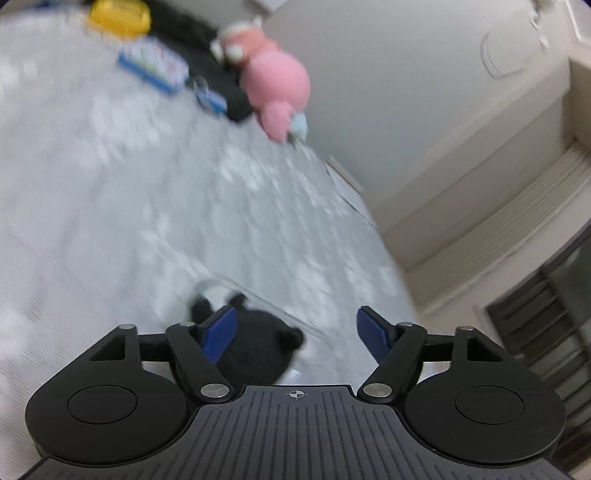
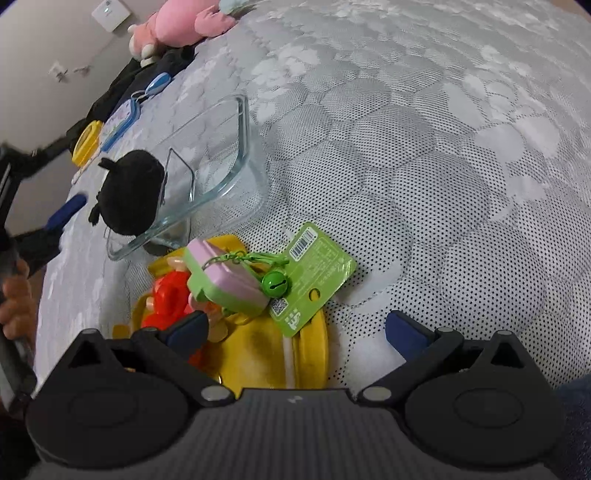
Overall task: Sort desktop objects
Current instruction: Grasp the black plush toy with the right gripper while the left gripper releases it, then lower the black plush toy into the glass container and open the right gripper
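Observation:
A black plush toy lies in the near end of a clear glass dish; in the blurred left wrist view it sits just below my left gripper, which is open and empty above it. My right gripper is open and empty over a yellow container holding a red toy and a pink-and-green case with a green bell and a green tag.
A pink plush, a blue-rimmed tin, a yellow box, a small blue charm and a black cloth lie at the far edge of the grey patterned tablecloth. A wall stands beyond.

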